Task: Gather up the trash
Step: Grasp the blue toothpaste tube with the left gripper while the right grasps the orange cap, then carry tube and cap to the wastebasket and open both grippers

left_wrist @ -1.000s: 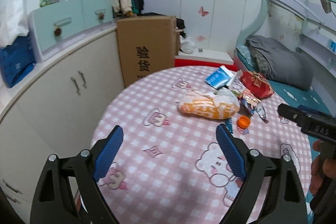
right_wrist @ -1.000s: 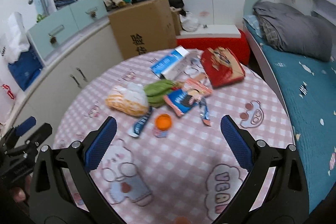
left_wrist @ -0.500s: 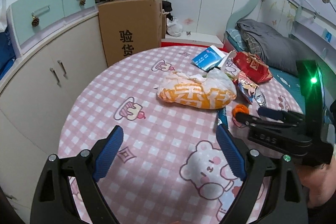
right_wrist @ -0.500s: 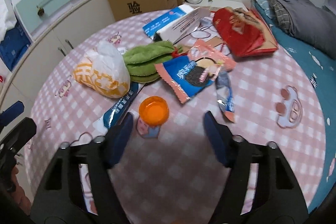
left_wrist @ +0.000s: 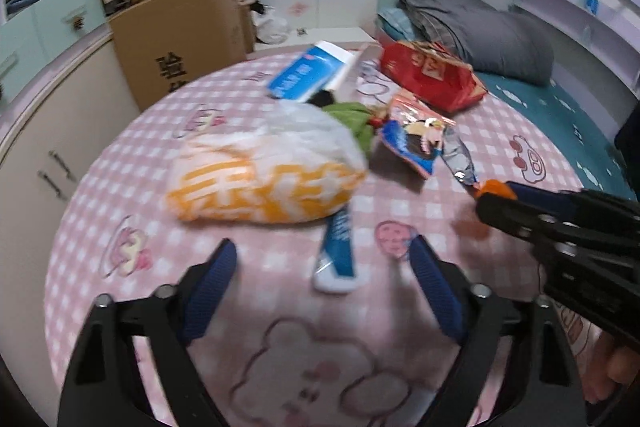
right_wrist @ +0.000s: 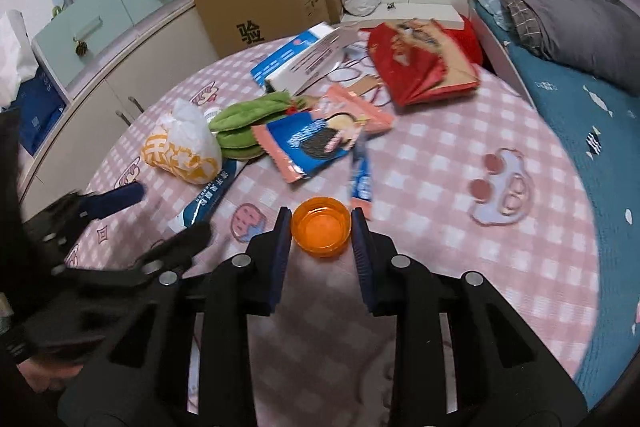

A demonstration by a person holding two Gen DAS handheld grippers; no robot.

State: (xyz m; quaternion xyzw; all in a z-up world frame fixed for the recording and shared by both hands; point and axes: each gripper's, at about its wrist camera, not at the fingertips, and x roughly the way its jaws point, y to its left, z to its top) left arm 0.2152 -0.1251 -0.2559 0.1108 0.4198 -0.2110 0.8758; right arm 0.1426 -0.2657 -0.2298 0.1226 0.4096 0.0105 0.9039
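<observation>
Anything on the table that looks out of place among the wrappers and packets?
Yes: a green plush toy lies amid the wrappers, beside the orange-and-white bag. It doesn't look like trash. Nothing looks spilled.

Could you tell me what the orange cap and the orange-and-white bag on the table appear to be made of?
Orange cap: probably moulded plastic, smooth and slightly translucent, with a glossy rim. Orange-and-white bag: likely thin plastic film, judging by its crinkled, semi-sheer white top and soft bulging shape; motion blur leaves the finish uncertain.
</observation>
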